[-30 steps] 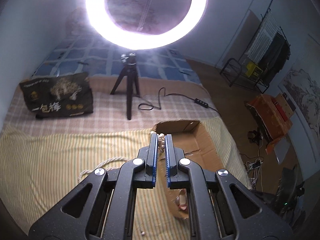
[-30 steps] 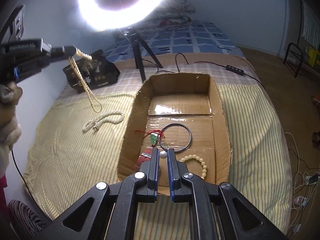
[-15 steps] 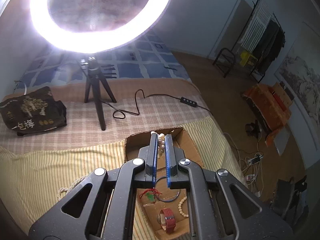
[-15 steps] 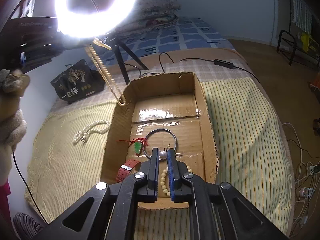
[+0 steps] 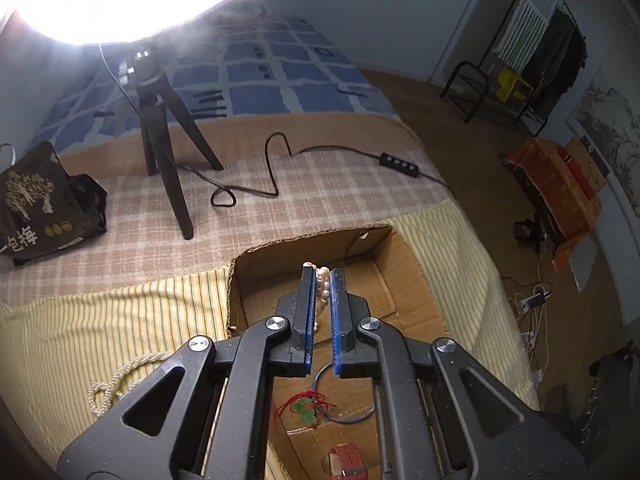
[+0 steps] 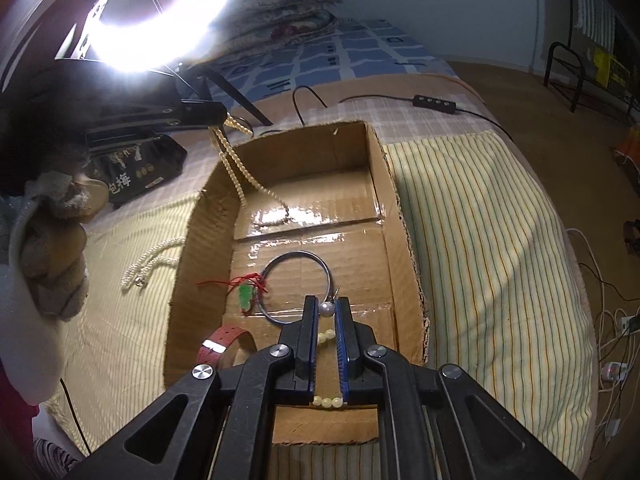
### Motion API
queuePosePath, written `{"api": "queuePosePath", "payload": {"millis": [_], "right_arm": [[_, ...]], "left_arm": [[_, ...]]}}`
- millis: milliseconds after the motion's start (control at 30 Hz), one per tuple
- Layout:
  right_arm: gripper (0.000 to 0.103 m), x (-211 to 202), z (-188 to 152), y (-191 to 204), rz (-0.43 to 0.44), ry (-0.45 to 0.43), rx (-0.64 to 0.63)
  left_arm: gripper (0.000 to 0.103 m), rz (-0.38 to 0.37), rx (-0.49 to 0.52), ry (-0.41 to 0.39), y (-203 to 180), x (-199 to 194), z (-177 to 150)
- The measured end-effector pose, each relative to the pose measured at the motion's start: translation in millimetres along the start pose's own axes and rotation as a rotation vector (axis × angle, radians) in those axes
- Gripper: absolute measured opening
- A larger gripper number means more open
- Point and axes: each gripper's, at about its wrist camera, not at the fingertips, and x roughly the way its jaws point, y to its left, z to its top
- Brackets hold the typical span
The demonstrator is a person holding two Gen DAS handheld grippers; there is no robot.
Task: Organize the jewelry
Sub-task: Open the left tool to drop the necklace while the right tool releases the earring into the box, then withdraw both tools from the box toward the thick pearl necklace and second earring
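My left gripper [image 5: 322, 276] is shut on a pearl necklace [image 5: 321, 292]. In the right wrist view that necklace [image 6: 236, 176] hangs from it into the far end of the open cardboard box [image 6: 376, 168], its lower end touching the box floor. My right gripper [image 6: 327, 307] is shut on a small grey pearl piece [image 6: 327, 309] above the box's near half. In the box lie a metal bangle [image 6: 298, 286], a green pendant on red cord [image 6: 246, 296], a red strap [image 6: 218, 346] and a cream bead bracelet [image 6: 326, 400]. Another pearl necklace [image 6: 150, 266] lies on the striped cloth, left of the box.
A ring light on a black tripod [image 5: 166, 160] stands behind the box, its cable and switch [image 5: 400, 164] lying across the checked blanket. A black printed bag [image 5: 36, 204] sits at the far left. The bed edge drops to the floor on the right [image 6: 600, 320].
My left gripper has carried the pearl necklace rightward from above the striped cloth to over the box and lowered its end into it. My right gripper has stayed over the box's near half.
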Motion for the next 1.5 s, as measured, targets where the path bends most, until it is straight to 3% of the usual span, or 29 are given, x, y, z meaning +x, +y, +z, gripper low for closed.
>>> {"api": "queuePosePath", "payload": {"millis": [333, 367, 400, 500, 567, 600, 633, 667, 867, 1233, 1500], "right_arm": [[0.007, 15, -1, 0, -0.03, 0.031, -0.017], [0.011, 14, -1, 0, -0.033, 0.029, -0.017], [0.023, 13, -1, 0, -0.037, 0.026, -0.018], [0.035, 10, 0, 1, -0.05, 0.014, -0.022], [0.047, 8, 0, 2, -0.051, 0.013, -0.029], [0.056, 6, 0, 3, -0.053, 0.009, -0.032], [0.061, 5, 0, 4, -0.058, 0.004, -0.035], [0.065, 3, 0, 6, -0.064, -0.004, -0.038], [0.081, -10, 0, 15, -0.067, -0.031, -0.055], [0.086, -39, -11, 43, -0.034, -0.096, -0.077], [0.087, -45, -29, 71, -0.013, -0.13, -0.145]], "left_arm": [[0.004, 0.014, 0.028, 0.044, -2, 26, -12], [0.004, 0.013, 0.031, 0.047, -3, 27, -13], [0.004, 0.014, 0.034, 0.054, -3, 28, -13], [0.005, 0.012, 0.042, 0.069, -4, 29, -15], [0.011, 0.017, 0.049, 0.068, -4, 27, -17], [0.021, 0.016, 0.051, 0.066, -4, 25, -17], [0.03, 0.014, 0.053, 0.063, -4, 23, -18], [0.031, 0.012, 0.057, 0.059, -4, 21, -19], [0.031, 0.032, 0.081, 0.04, -1, 1, -23], [0.031, 0.05, 0.043, -0.019, 38, -48, -43], [0.032, 0.154, 0.031, -0.021, 91, -78, -67]]}}
